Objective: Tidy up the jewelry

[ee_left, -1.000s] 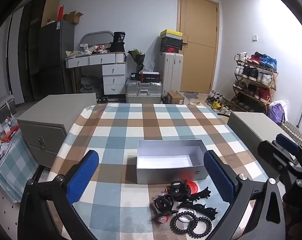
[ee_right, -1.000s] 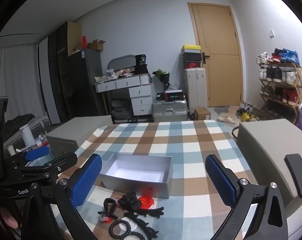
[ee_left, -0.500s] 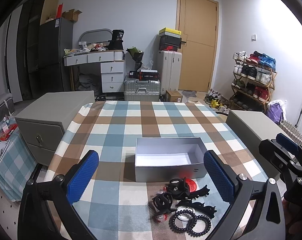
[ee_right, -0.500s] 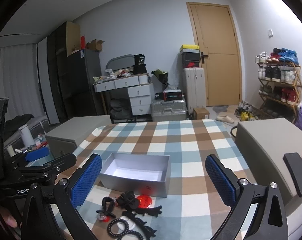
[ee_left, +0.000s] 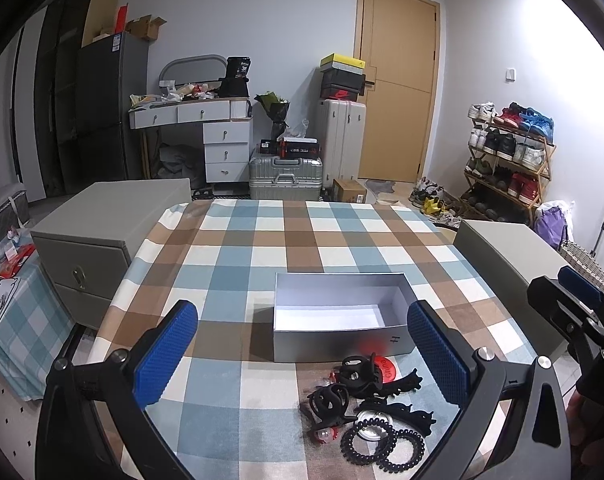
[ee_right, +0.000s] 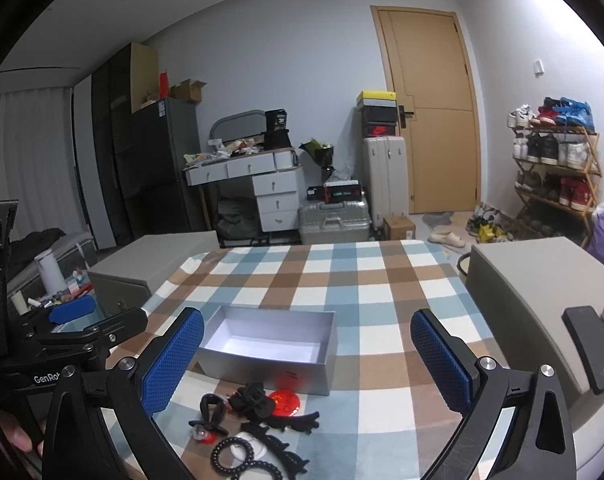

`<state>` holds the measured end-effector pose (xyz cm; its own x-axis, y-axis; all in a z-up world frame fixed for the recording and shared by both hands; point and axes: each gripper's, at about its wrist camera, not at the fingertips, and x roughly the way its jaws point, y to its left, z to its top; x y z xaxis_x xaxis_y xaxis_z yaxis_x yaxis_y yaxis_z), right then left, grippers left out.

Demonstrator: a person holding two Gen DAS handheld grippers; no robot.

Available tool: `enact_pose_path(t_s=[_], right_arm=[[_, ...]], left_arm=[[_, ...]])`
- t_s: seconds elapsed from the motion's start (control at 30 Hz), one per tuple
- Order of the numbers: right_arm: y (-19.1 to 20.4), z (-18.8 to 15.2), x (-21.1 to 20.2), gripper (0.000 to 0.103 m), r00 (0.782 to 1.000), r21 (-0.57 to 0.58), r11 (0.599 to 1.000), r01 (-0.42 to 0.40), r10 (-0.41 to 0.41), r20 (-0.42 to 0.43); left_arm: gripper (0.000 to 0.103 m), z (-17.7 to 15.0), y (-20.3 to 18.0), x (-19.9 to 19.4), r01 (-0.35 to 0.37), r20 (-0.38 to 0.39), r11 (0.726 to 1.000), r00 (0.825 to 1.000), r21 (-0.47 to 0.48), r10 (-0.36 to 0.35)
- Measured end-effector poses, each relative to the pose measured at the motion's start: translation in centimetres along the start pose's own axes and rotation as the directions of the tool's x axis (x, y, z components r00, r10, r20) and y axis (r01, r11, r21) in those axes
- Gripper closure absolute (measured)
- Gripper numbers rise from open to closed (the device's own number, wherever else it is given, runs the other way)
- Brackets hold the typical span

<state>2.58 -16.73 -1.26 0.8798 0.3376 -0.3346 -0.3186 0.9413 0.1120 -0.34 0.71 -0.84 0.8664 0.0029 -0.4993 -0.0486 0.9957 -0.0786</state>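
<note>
Left hand-held gripper (ee_left: 302, 354) spread wide, empty, hovering above the checked surface (ee_left: 229, 280) with the pile just ahead between its pads. Open grey box (ee_left: 342, 316) near the middle, bare inside. Just in front of the box, touching its near wall or nearly so: black claw clips (ee_left: 342, 388), a red disc (ee_left: 386, 370), long toothed black clips (ee_left: 402, 410), two coiled hair ties (ee_left: 382, 442). Probably all light; clips stiff and springy, best pinched across the body rather than the teeth; coils soft, stretchy, likely to roll or snag on a neighbour, so best taken at an outer loop. Right hand-held gripper (ee_right: 306, 356) likewise agape, holding nothing, box and pile towards its left pad. Against half a second back: little changed, both views shifted only slightly, pile and box unmoved, nothing yet sorted.
</note>
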Motion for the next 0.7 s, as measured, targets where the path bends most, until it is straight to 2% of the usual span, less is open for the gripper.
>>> enact_pose_path(t_s=[0.7], right_arm=[[-0.16, 0.33, 0.13, 0.000, 1.000, 0.023, 1.000, -0.008, 0.008, -0.009]], left_arm=[[0.001, -0.10, 0.06, 0.49, 0.014, -0.025, 1.000, 1.000, 0.006, -0.014]])
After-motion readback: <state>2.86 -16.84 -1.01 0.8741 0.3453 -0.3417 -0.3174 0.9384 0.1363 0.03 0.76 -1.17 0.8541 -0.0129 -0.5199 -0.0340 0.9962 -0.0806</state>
